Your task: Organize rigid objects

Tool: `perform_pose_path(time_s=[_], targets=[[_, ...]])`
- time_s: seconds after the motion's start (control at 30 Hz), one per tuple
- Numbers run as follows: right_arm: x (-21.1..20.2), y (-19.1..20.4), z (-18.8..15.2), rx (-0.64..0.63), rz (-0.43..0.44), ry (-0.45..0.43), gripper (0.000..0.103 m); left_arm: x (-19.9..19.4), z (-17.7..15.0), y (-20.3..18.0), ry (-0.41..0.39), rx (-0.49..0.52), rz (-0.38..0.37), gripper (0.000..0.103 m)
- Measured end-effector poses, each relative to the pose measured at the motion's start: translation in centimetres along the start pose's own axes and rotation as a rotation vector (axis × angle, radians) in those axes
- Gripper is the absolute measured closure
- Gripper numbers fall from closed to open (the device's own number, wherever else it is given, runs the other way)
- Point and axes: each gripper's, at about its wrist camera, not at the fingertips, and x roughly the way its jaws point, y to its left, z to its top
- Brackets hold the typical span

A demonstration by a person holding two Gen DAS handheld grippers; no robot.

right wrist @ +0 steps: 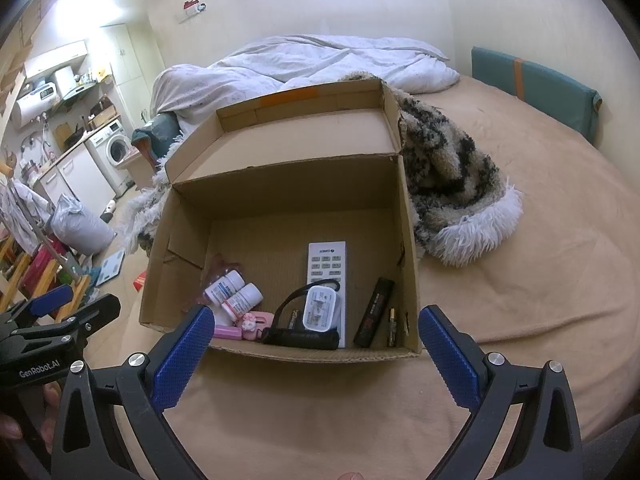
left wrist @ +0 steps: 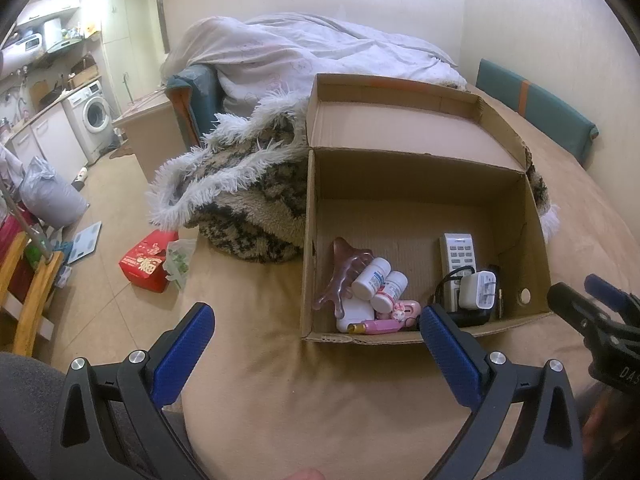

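An open cardboard box (left wrist: 400,184) (right wrist: 280,188) sits on the tan bedspread. Inside lie a white remote (left wrist: 458,258) (right wrist: 326,262), a white charger (left wrist: 480,290) (right wrist: 320,306), two white pill bottles (left wrist: 380,282) (right wrist: 234,290), a pink translucent piece (left wrist: 344,276), pink items (left wrist: 384,322) (right wrist: 240,328), a black cylinder (right wrist: 304,338), a black bar (right wrist: 374,312) and a battery (right wrist: 391,326). My left gripper (left wrist: 316,344) is open and empty before the box's near wall. My right gripper (right wrist: 314,344) is open and empty there too.
A furry spotted blanket (left wrist: 248,192) (right wrist: 452,176) lies against the box. A white duvet (left wrist: 312,52) and teal cushion (right wrist: 536,84) lie behind. A red box (left wrist: 146,266) is on the floor, left. A washing machine (left wrist: 90,116) stands far left.
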Motion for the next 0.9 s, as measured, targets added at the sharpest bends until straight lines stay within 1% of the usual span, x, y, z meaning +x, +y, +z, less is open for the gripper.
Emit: perform_pose_path(time_s=[0.03, 0.13, 0.37, 0.9], targets=[[0.00, 0.00, 0.00, 0.001, 0.001, 0.000, 0.000, 0.03, 0.00, 0.02, 0.000, -0.002, -0.009, 0.001], [0.01, 0.01, 0.00, -0.001, 0.000, 0.001, 0.000, 0.05, -0.04, -0.02, -0.004, 0.000, 0.004, 0.001], [0.03, 0.14, -0.07, -0.008, 0.001, 0.005, 0.000, 0.11, -0.03, -0.16, -0.010, 0.000, 0.007, 0.001], [0.39, 0.32, -0.23, -0.012, 0.000, 0.021, 0.000, 0.38, -0.06, -0.08, 0.014, 0.004, -0.001, 0.001]])
